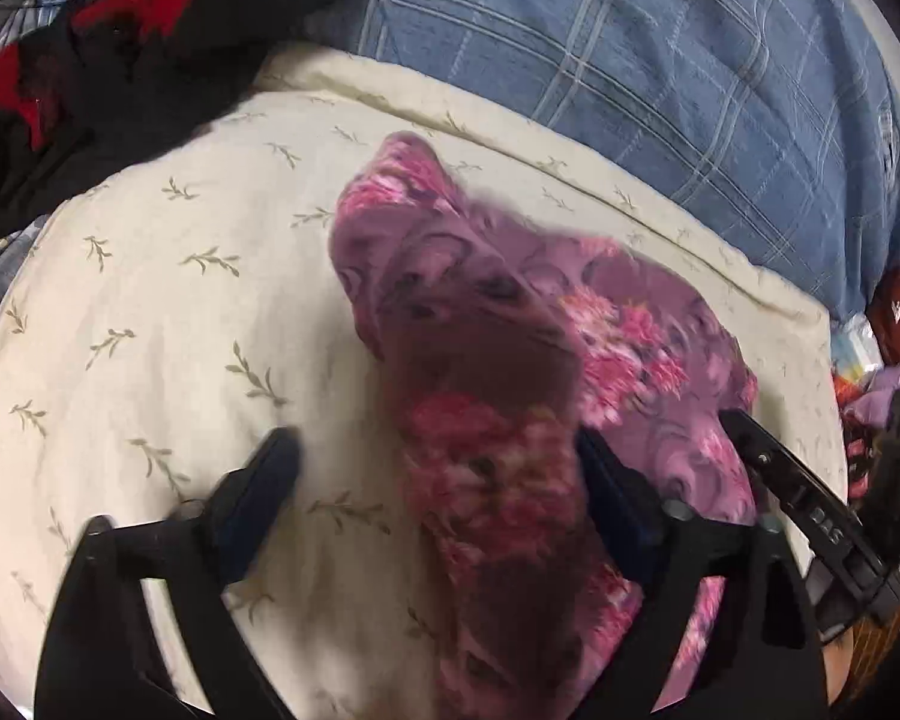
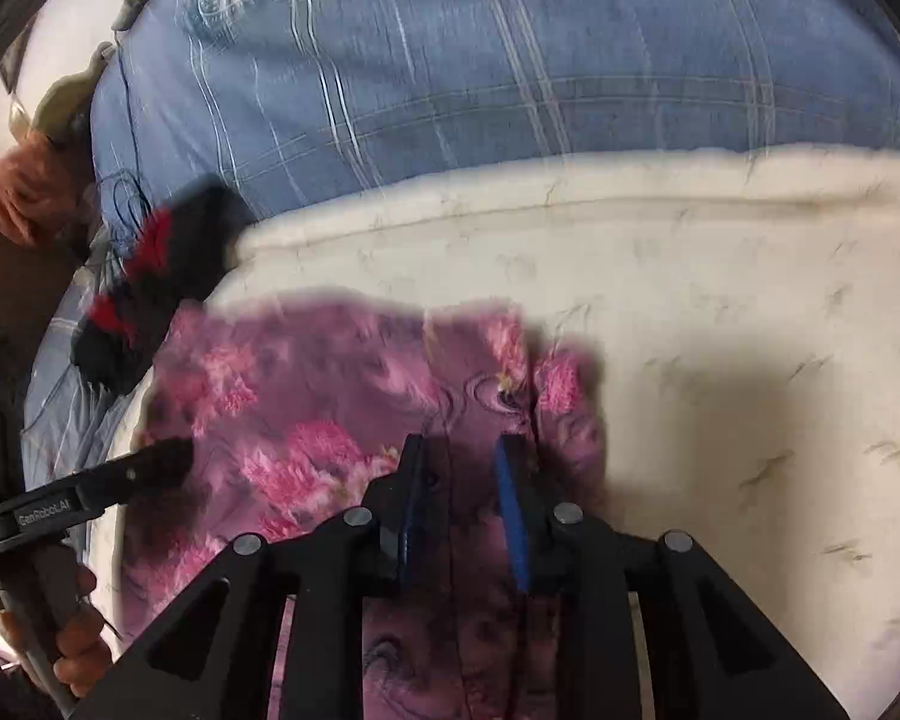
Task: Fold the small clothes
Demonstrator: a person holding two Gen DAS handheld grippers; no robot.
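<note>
**Purple floral garment lies between both grippers on a cream pillow**

The purple floral garment (image 1: 510, 324) lies rumpled across the centre and lower middle of the left wrist view, resting on a cream pillow (image 1: 168, 300) printed with small leaf sprigs. In the right wrist view the same garment (image 2: 306, 396) fills the lower left and centre, blurred by motion.

The left gripper (image 1: 438, 468) has its fingers spread wide: one finger (image 1: 264, 480) sits over bare pillow at the lower left, the other (image 1: 612, 510) lies against the cloth, and a ridge of the garment rises between them. Nothing is pinched. Its tip also shows at the left edge of the right wrist view.

The right gripper (image 2: 459, 468) has its blue-padded fingers (image 2: 510, 504) partly apart over the garment's right portion; cloth lies between them, but whether it is gripped cannot be told. Its finger appears at the lower right of the left wrist view, on the garment's edge.

Behind the pillow, across the top of both views, spreads a blue plaid blanket (image 1: 660, 60). A black and red cloth (image 1: 90, 48) sits in the upper left of the left wrist view.
</note>
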